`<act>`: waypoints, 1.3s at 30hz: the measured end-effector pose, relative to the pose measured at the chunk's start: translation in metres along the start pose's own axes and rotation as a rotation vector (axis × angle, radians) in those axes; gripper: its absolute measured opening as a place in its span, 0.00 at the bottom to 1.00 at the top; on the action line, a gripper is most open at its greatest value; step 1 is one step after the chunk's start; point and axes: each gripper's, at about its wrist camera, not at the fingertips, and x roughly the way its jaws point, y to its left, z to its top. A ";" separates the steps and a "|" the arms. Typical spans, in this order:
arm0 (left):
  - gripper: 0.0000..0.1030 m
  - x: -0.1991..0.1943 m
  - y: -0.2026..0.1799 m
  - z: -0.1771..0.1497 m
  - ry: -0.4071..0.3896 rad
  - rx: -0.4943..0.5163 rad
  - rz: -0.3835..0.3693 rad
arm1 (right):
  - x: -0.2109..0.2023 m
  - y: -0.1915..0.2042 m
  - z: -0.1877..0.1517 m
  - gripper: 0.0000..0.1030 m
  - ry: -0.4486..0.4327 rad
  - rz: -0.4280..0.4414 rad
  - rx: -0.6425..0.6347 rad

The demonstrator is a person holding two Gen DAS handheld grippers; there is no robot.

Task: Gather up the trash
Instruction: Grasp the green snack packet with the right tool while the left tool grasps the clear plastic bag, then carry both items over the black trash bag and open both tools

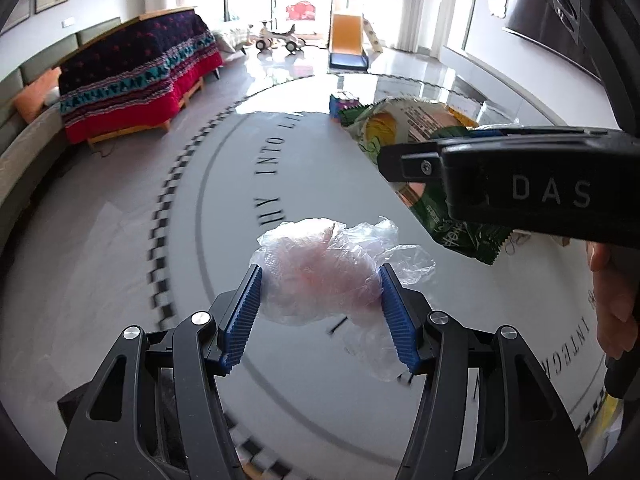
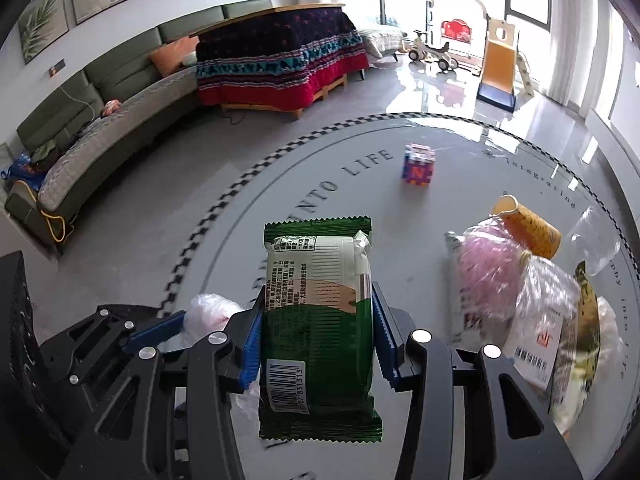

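Trash fills both grippers: left gripper point(image 1: 320, 300) pinches a crumpled clear plastic bag point(image 1: 320, 276), right gripper point(image 2: 316, 332) clamps a green-and-white snack packet point(image 2: 318, 320), both clear of the round grey bench point(image 2: 360, 208), seemingly for carrying away.

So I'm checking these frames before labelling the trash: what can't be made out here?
- Left wrist view: most of the green snack packet, covered by the right gripper.
- Right wrist view: the crumpled clear plastic, mostly behind the left gripper.
- Right wrist view: the trash pile, motion-blurred and cut by the lens edge.
- No bin in either view.
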 end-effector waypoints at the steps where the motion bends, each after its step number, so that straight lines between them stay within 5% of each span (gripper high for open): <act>1: 0.56 -0.008 0.003 -0.004 -0.006 -0.005 0.005 | -0.004 0.006 -0.002 0.47 -0.003 0.003 -0.004; 19: 0.58 -0.126 0.094 -0.114 -0.056 -0.133 0.189 | -0.044 0.167 -0.070 0.47 0.009 0.149 -0.150; 34: 0.61 -0.168 0.201 -0.254 0.092 -0.416 0.409 | -0.014 0.323 -0.127 0.47 0.148 0.323 -0.325; 36: 0.72 -0.166 0.210 -0.261 0.110 -0.438 0.424 | -0.006 0.341 -0.127 0.51 0.181 0.333 -0.345; 38: 0.94 -0.162 0.217 -0.265 0.152 -0.438 0.470 | 0.001 0.359 -0.126 0.68 0.198 0.323 -0.388; 39: 0.94 -0.162 0.218 -0.267 0.155 -0.433 0.499 | 0.001 0.366 -0.124 0.75 0.173 0.289 -0.405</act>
